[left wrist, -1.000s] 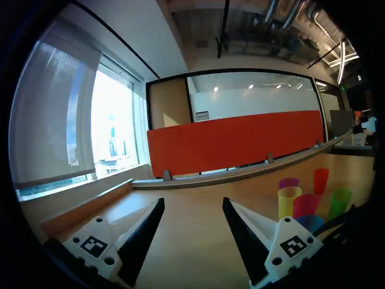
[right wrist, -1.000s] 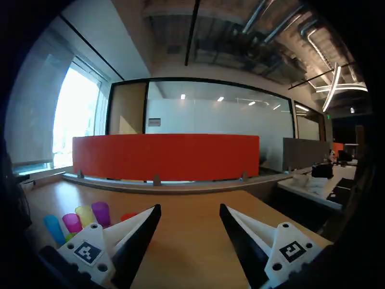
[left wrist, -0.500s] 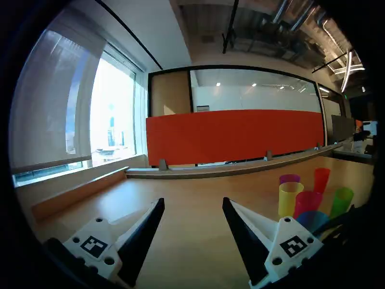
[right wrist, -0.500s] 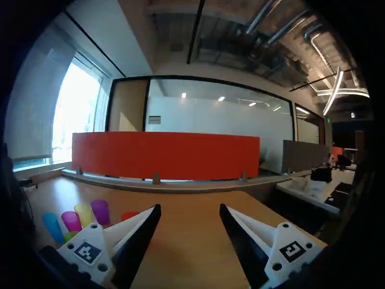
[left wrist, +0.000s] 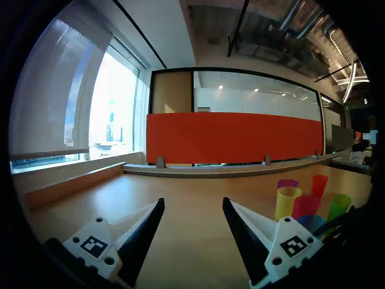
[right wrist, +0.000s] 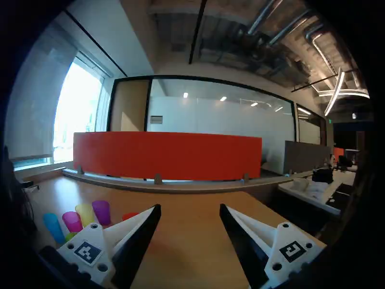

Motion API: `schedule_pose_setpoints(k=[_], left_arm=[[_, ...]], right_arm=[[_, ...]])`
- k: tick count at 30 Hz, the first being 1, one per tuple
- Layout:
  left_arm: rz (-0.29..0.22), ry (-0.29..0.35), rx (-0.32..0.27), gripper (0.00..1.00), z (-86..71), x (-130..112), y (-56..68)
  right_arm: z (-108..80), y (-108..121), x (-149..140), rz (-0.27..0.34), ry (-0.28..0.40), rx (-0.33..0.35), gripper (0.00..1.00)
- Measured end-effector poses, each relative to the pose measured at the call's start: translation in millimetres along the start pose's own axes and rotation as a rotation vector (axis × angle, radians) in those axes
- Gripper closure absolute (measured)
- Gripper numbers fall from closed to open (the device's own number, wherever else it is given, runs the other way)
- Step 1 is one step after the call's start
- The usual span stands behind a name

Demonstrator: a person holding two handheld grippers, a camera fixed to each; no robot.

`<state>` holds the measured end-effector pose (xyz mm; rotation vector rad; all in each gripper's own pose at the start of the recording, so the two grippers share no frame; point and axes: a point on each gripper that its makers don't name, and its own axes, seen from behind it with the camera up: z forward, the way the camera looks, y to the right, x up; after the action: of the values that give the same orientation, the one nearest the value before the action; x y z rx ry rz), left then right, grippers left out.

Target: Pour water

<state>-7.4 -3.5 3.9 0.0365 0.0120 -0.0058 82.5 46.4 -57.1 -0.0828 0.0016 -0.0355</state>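
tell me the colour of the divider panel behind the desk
Orange-red divider panel, best in the right gripper view.

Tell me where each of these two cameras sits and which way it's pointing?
Left gripper view: rides on the left claw, looking forward over the wooden table toward the orange screen; the claw shows open, coloured cups to its right.
Right gripper view: rides on the right claw, facing the same screen; the claw shows open, the cups to its left.
Shared: table, screen, cups.
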Motion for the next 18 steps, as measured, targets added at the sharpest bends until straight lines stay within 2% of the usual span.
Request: schedule_pose_setpoints(k=[18], left_arm=[[0.004, 0.001, -0.018, 0.11, -1.9, -0.9, 3.2]], right_arm=[[-0.3, 2.6, -8.8, 0.010, -0.008, 0.001, 0.06]])
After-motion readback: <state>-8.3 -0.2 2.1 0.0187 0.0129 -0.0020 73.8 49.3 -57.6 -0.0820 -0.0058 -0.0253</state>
